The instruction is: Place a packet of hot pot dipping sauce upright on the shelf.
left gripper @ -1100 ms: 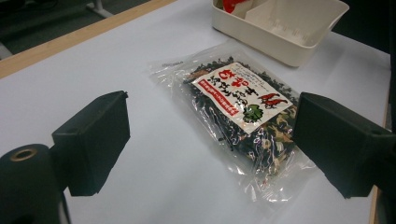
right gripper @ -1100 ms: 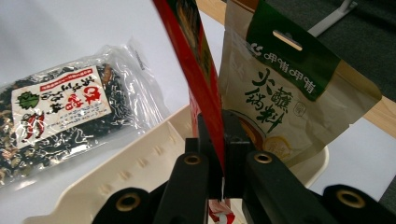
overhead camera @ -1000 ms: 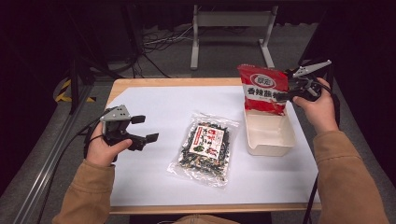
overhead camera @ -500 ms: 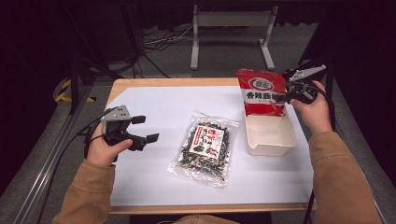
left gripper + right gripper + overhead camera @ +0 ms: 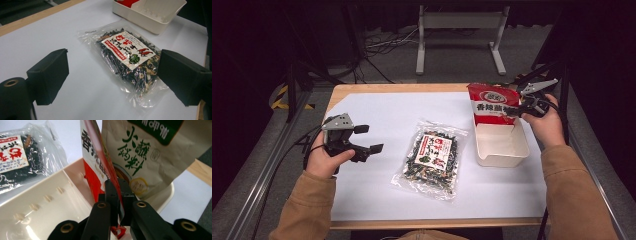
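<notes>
The right gripper [image 5: 518, 106] pinches the tall red snack bag [image 5: 492, 103] by its edge. The bag stands upright, its bottom over the far end of the white plastic tub [image 5: 502, 150], so it goes straight down. The left gripper [image 5: 368, 139] waits wide open, well apart.

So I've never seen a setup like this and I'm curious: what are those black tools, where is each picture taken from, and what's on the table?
A person sits at a white-topped table with a handheld two-jaw gripper in each hand. One picture looks down from above; the other two come from cameras riding on the grippers, looking along their black jaws. The left gripper is open and holds nothing. The right gripper is shut on a red snack bag, holding it upright in a white plastic bin. Its own view shows a tan packet behind the red bag. A clear bag of dark dried food lies flat mid-table.
</notes>
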The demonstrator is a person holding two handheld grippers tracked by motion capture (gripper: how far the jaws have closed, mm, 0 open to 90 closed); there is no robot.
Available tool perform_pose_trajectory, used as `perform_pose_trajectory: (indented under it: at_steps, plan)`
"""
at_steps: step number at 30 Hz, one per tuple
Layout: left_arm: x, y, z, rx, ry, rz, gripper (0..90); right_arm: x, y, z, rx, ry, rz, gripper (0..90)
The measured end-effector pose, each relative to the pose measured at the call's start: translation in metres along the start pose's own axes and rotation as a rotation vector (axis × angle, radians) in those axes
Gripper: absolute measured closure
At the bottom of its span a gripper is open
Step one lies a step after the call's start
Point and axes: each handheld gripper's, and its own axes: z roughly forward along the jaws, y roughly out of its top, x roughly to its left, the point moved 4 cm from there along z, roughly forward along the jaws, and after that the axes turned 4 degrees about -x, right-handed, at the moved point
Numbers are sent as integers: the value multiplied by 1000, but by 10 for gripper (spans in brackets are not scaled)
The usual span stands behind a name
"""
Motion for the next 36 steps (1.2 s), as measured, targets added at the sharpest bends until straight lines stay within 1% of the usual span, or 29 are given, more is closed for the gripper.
perform_pose_trajectory:
  at_steps: [3,4,6,8,12,14,17,19,22,24,26,27,30,32,33,36]
  plan:
    - [0,0,0,-1,-2,4,110,1,-4,2,49,-18,-4,875]
    - [-1,0,1,4,-8,-1,110,1,-4,2,47,-19,-6,875]
    - [-1,0,1,6,-6,6,109,1,-6,2,40,-21,0,876]
    - [-1,-1,2,8,-11,-4,108,1,-7,2,33,-23,11,875]
    - [-2,-1,4,12,-12,-5,107,1,-11,3,22,-26,18,875]
    - [-1,-2,4,14,-11,0,107,1,-12,2,16,-21,24,869]
    - [-2,-2,5,19,-17,-6,107,1,-13,1,15,-10,35,841]
    - [-2,-3,6,18,-18,-8,105,2,-12,0,8,-5,43,795]
    - [-1,-3,8,18,-16,-6,101,4,-10,-5,-32,-5,80,693]
    - [-2,-3,8,20,-21,-10,98,6,-9,-8,-43,-11,83,608]
    - [-2,-3,9,17,-20,-9,94,9,-9,-10,-54,-6,85,557]
    - [-2,-3,9,19,-21,-13,92,9,-9,-12,-65,-16,85,528]
    - [-2,-4,10,19,-23,-14,83,12,-9,-16,-74,-18,84,509]
    - [-2,-4,11,17,-22,-15,79,14,-8,-20,-82,-29,84,493]
    - [-2,-4,11,18,-24,-16,72,17,-8,-25,-92,-37,86,475]
    - [-2,-5,12,19,-24,-19,68,23,-9,-32,-97,-47,70,459]
